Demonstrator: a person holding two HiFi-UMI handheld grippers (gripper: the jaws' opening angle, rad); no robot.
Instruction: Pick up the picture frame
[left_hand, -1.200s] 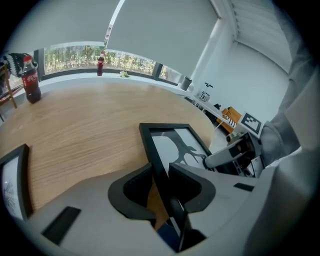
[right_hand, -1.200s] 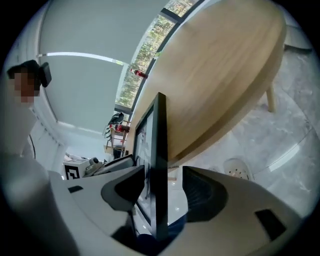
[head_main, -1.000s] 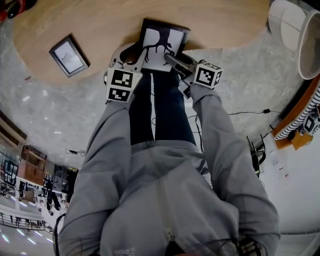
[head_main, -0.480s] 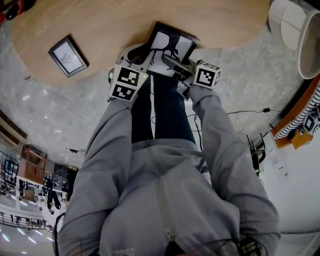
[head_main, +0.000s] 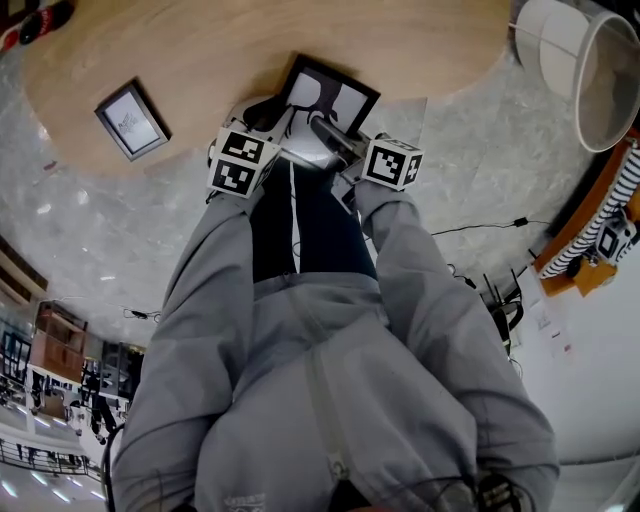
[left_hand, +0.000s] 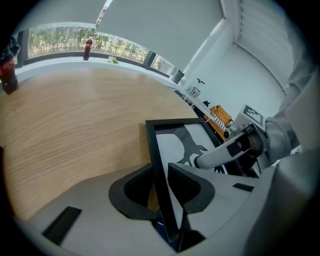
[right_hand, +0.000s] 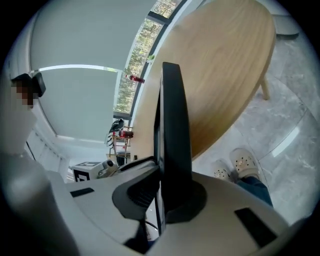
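head view: left fingers (left_hand: 190, 187) and just-closed right fingers (head_main: 328, 133) pinch the picture frame (head_main: 345, 100), arms outstretched.

My tabletop (head_main: 210, 50) is pale wood with a rounded outline and a long curved near edge. A small picture frame (head_main: 131, 119) lies flat on it, close to the left edge and turned askew. A dark bottle (left_hand: 6, 75) with a red label stands toward the far left edge. At the near edge a large picture frame (head_main: 330, 98) sits tilted; I cannot tell whether it touches the wood.
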